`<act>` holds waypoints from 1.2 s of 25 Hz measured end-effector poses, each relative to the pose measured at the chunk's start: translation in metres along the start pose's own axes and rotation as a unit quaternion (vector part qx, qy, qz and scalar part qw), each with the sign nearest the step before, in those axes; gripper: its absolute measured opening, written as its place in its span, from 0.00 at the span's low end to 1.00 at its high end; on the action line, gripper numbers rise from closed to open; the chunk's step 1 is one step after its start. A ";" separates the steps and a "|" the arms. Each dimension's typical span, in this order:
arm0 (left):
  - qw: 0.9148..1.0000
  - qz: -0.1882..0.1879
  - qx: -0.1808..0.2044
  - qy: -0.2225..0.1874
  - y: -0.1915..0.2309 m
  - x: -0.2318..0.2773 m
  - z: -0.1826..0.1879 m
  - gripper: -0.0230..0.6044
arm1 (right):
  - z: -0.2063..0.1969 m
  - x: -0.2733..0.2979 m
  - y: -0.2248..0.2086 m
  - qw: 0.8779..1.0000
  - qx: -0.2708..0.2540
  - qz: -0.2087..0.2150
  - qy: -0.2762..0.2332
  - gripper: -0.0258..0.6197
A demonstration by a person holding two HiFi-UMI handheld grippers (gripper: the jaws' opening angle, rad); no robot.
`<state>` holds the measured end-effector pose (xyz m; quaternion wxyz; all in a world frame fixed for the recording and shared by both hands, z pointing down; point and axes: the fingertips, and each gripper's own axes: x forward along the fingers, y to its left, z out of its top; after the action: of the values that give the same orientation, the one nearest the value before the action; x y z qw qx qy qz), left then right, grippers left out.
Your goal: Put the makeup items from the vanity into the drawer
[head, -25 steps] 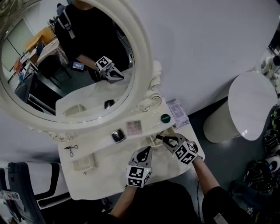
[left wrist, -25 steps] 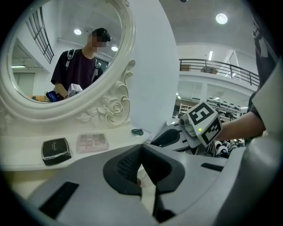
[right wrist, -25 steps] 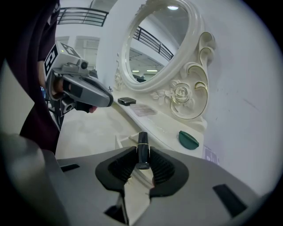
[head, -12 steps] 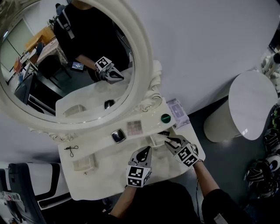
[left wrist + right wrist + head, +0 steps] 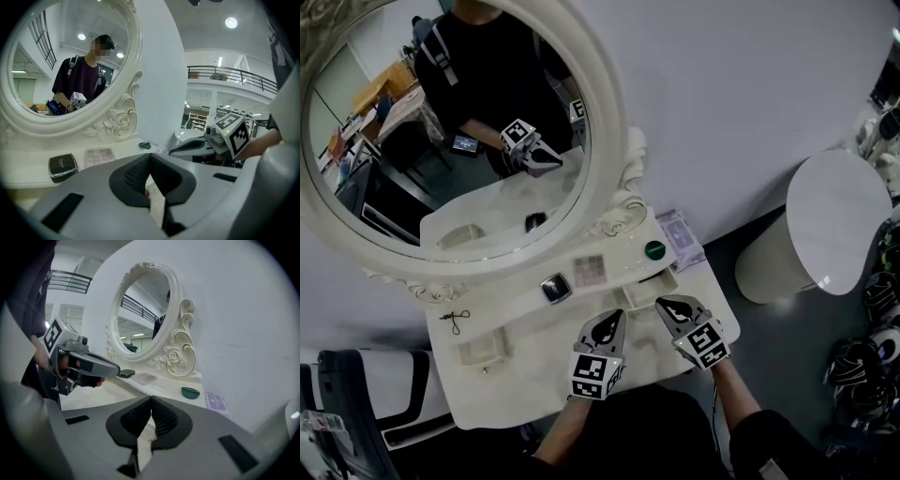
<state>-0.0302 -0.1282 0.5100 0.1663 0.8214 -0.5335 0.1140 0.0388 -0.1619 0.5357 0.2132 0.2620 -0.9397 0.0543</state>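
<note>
**Spotter:** How do your claws stand?

**Operator:** Both are clenched and empty. My right claw has just been closing, and its own view shows the pads meeting on nothing. My left claw is pinched together too, with nothing in it. They hang side by side over the vanity top.

**Spotter:** And the makeup?

**Operator:** I count three pieces, all on the raised shelf under the mirror. They are the black compact, the eyeshadow palette and the green pot. (The purple packet past the pot may count as well, I can't say.) The open drawer sits just ahead of my right claw, below the shelf.

**Spotter:** Which hand takes which?

**Operator:** That's what my next reach turns on. The green pot lies straight beyond the right claw, past the drawer, so my right hand is the nearer one. The palette lies ahead of the left claw and a touch to its left, and the compact is further left again. I'd give those two to the left hand. The palette lies flat, and as far as I can judge its longer side runs along the shelf edge. I'd bite it across the short side. Whichever claw goes will have to open first.
</note>
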 end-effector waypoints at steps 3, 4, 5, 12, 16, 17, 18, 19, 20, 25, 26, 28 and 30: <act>1.000 -0.006 0.005 -0.007 -0.004 -0.008 0.006 0.06 | 0.011 -0.009 0.009 0.999 0.024 -0.009 -0.024 0.08; 1.000 -0.008 0.007 -0.010 -0.005 -0.012 0.008 0.06 | 0.015 -0.013 0.013 0.999 0.031 -0.012 -0.032 0.08; 1.000 -0.010 0.008 -0.013 -0.007 -0.015 0.010 0.06 | 0.019 -0.016 0.018 0.998 0.038 -0.016 -0.040 0.08; 0.998 -0.031 0.016 -0.051 -0.022 -0.044 0.033 0.06 | 0.054 -0.045 0.049 0.984 0.113 -0.041 -0.131 0.08; 0.996 -0.043 0.017 -0.070 -0.029 -0.060 0.043 0.06 | 0.071 -0.061 0.063 0.972 0.140 -0.062 -0.179 0.08; 0.996 -0.046 0.017 -0.074 -0.031 -0.064 0.044 0.06 | 0.073 -0.064 0.066 0.970 0.145 -0.065 -0.186 0.08; 0.996 -0.049 0.017 -0.077 -0.032 -0.067 0.045 0.06 | 0.075 -0.065 0.069 0.968 0.149 -0.067 -0.191 0.08; 0.995 -0.051 0.017 -0.079 -0.032 -0.069 0.045 0.06 | 0.075 -0.067 0.073 0.967 0.153 -0.068 -0.195 0.08; 0.995 -0.053 0.017 -0.080 -0.033 -0.071 0.045 0.06 | 0.075 -0.067 0.075 0.965 0.158 -0.069 -0.197 0.08; 0.994 -0.061 0.018 -0.084 -0.034 -0.077 0.044 0.06 | 0.071 -0.073 0.080 0.961 0.174 -0.082 -0.198 0.08; 0.994 -0.062 0.018 -0.084 -0.033 -0.078 0.044 0.06 | 0.071 -0.073 0.080 0.961 0.173 -0.084 -0.197 0.08; 0.994 -0.064 0.018 -0.085 -0.031 -0.079 0.045 0.06 | 0.071 -0.073 0.080 0.963 0.166 -0.086 -0.195 0.08; 0.994 -0.065 0.018 -0.086 -0.028 -0.080 0.045 0.06 | 0.072 -0.072 0.080 0.964 0.159 -0.087 -0.193 0.08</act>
<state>-0.0364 -0.0680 0.4350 0.1125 0.8639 -0.4892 0.0414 0.0263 -0.0746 0.4410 -0.0129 0.3789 -0.9158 0.1329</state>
